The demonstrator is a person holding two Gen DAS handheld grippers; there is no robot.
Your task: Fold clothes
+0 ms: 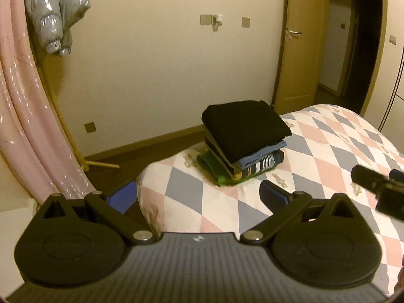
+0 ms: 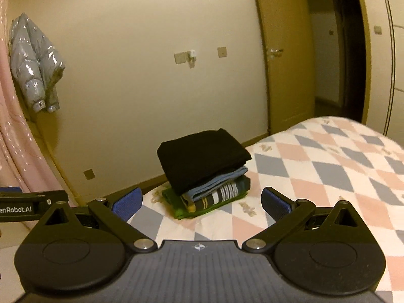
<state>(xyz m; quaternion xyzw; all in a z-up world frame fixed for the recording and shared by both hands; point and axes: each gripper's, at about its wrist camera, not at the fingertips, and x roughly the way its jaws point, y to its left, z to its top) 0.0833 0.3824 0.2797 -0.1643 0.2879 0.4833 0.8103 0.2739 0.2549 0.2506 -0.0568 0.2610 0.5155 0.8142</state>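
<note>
1. Bed point(image 1: 328, 151) covered by a quilt in pink, grey-blue and white diamonds; its corner is seen at 6 o'clock in both views.
2. Folded clothes stack point(image 1: 243, 142) set on the bed near that corner, at 12 o'clock from both grippers; a black garment point(image 2: 202, 157) lies on top, with blue, striped and green pieces beneath.
3. Left gripper point(image 1: 198, 197): jaws spread wide, nothing held, well short of the stack.
4. Right gripper point(image 2: 202, 202): jaws likewise spread wide, nothing held.
5. Cream wall point(image 1: 151, 75) noted behind; wall switches at 12 o'clock.
6. Silver puffer jacket point(image 1: 55, 12) hung at 10 o'clock, beside a pink curtain point(image 1: 20, 126).
7. Door point(image 1: 298, 50) stands open at 2 o'clock; dark hallway beyond.
</note>
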